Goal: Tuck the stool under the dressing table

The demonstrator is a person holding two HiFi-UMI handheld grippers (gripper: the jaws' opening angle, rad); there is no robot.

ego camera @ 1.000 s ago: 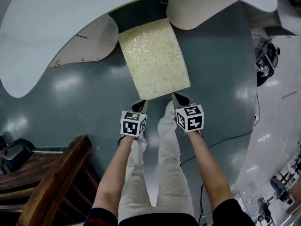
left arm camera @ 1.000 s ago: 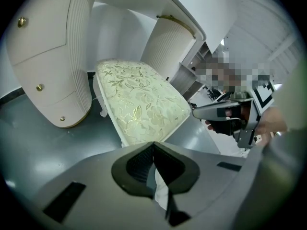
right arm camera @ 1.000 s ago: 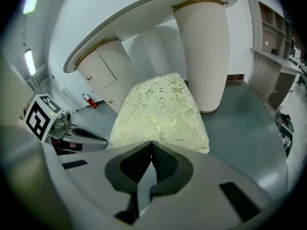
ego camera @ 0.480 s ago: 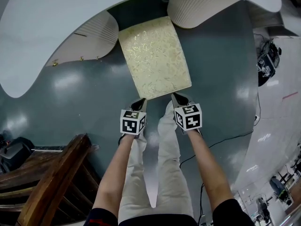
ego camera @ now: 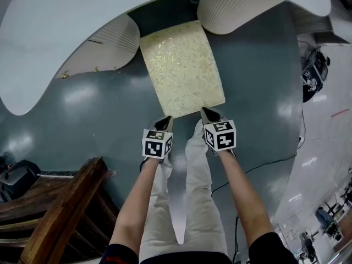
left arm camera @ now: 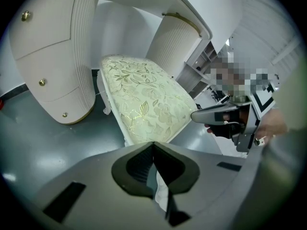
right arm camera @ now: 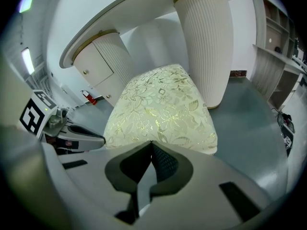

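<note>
The stool (ego camera: 181, 67) has a cream seat with gold flower patterns and stands partly between the two ribbed pedestals of the white dressing table (ego camera: 66, 21). Its far end is under the tabletop. My left gripper (ego camera: 164, 122) is shut, its tips at the near left corner of the seat (left arm camera: 144, 107). My right gripper (ego camera: 205, 113) is shut too, with its tips against the near right edge of the seat (right arm camera: 160, 109). Nothing is held in either one.
The left pedestal (ego camera: 102, 48) carries small gold knobs; the right pedestal (ego camera: 231, 7) is close beside the stool. A dark wooden piece of furniture (ego camera: 55, 213) stands at the lower left. A black cable (ego camera: 258, 164) runs over the grey floor on the right.
The stool has slid slightly farther toward the table, and both grippers have followed it by a small amount.
</note>
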